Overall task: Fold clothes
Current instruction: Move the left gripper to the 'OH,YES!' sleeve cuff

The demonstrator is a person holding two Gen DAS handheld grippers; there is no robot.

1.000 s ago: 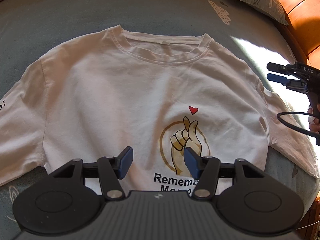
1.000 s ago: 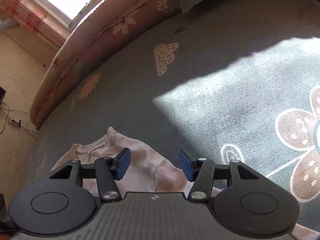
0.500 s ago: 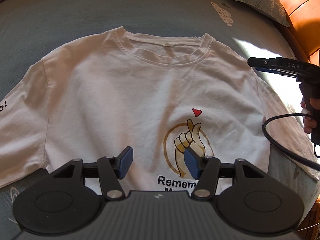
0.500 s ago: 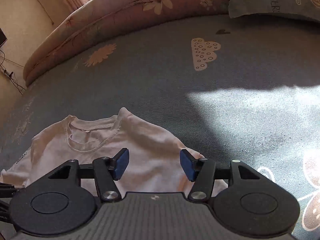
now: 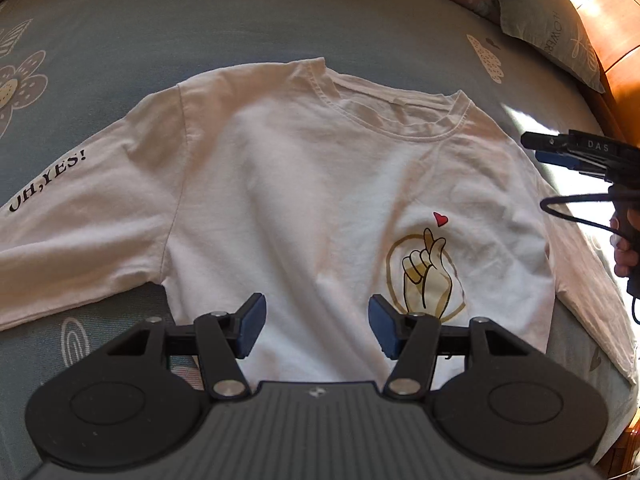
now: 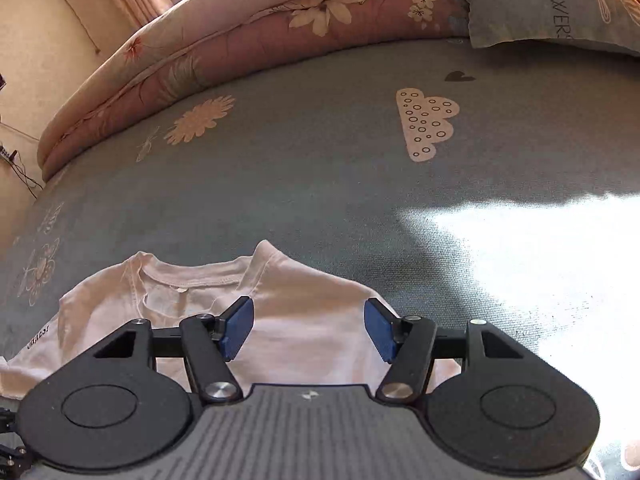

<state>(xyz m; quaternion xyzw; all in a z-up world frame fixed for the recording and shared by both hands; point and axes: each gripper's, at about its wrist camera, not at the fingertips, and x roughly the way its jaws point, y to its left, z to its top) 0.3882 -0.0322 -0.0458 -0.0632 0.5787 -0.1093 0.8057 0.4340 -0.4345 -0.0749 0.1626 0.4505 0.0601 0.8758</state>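
- White cotton long-sleeved T-shirt [image 5: 280,200]: laid flat, front up, on the bed; its round collar [image 5: 396,120] is turned toward the head of the bed, and both sleeves are spread out to the sides. A finger-heart print [image 5: 426,276] is seen on the chest, and black lettering on one sleeve.
- Grey-blue bed sheet with flower and cloud prints [image 6: 320,168]: a sunlit patch is seen beside the shirt's shoulder.
- Pink floral quilt [image 6: 248,32], rolled, and grey pillow [image 6: 552,4]: placed along the head of the bed.
- Left hand-held gripper [image 5: 316,328]: held above the shirt's lower chest, blue pads apart, nothing between them.
- Right hand-held gripper [image 6: 308,328]: held over the shirt's shoulder near the collar; its jaws have just been opening and nothing is gripped. Fingers of a hand [image 5: 624,248] are seen on its handle.
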